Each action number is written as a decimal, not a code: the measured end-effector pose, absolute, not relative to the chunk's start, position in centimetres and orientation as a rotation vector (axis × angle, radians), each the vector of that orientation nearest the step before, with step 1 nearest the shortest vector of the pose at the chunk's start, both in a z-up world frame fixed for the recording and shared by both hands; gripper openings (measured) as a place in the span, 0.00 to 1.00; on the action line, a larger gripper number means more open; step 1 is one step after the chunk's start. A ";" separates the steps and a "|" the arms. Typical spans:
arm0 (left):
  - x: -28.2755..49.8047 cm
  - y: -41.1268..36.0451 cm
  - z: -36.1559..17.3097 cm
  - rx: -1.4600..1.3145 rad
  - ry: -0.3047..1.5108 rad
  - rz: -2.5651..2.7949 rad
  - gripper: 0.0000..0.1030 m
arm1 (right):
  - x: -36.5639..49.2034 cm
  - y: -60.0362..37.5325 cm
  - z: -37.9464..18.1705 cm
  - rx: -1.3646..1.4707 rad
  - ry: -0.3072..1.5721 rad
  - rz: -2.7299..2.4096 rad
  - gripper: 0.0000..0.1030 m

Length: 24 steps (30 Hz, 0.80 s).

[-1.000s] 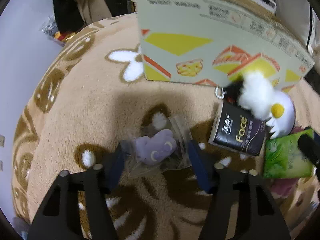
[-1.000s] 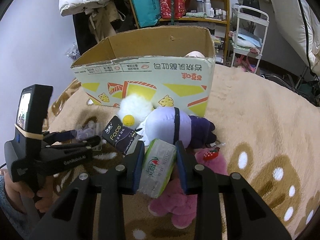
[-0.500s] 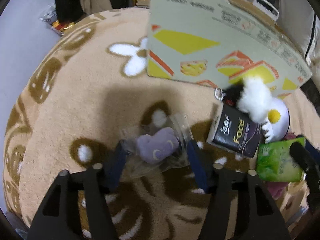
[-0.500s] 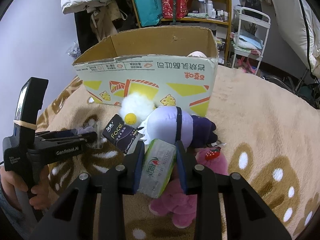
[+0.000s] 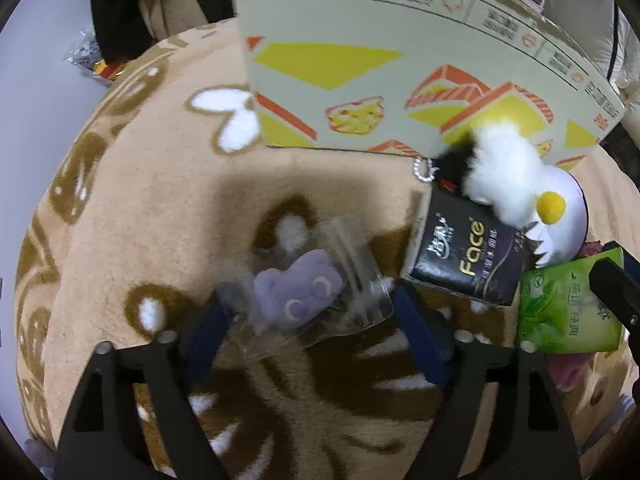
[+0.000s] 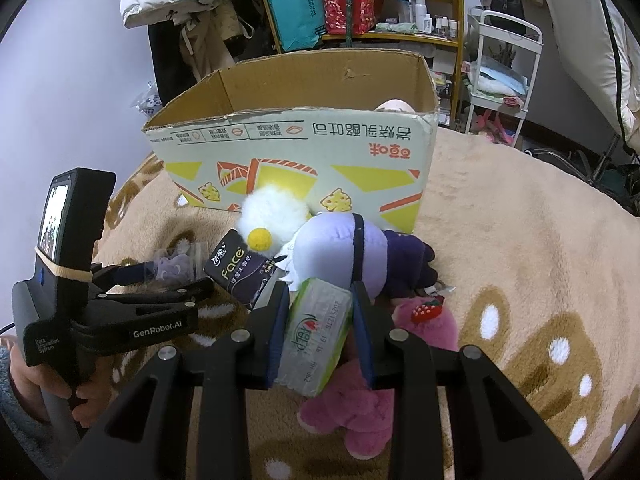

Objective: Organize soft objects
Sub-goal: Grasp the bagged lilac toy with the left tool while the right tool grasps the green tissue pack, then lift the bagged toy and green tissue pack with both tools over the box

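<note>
Left wrist view: our left gripper [image 5: 308,312], jaws opening, straddles the bagged purple plush [image 5: 298,296] on the blanket [image 5: 140,208]. Our right gripper [image 6: 318,320] clamps the green tissue pack [image 6: 316,336]; the cardboard box [image 6: 296,168] stands just beyond.

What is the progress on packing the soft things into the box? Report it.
Done: one pale item shows inside the cardboard box, little else visible. In hand: the right gripper is shut on the green tissue pack; the left gripper is opening around the bagged purple toy on the blanket. Left: the black tissue pack, white plush and pink plush.
</note>
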<state>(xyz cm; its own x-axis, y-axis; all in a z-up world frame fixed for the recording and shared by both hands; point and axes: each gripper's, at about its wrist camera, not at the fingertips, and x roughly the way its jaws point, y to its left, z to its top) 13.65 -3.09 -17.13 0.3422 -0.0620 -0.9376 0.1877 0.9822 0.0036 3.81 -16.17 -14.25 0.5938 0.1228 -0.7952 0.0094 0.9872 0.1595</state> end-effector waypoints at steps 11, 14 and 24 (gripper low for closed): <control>13.7 -3.5 -17.4 0.148 1.200 -0.134 0.70 | 3.9 -16.0 -14.2 0.143 0.932 0.070 0.31; 13.5 -3.4 -17.1 0.146 1.190 -0.131 0.68 | 3.8 -16.0 -14.1 0.136 0.926 0.074 0.31; 12.7 -2.1 -15.1 0.057 1.152 -0.133 0.67 | 3.4 -16.2 -13.1 0.126 0.875 0.074 0.31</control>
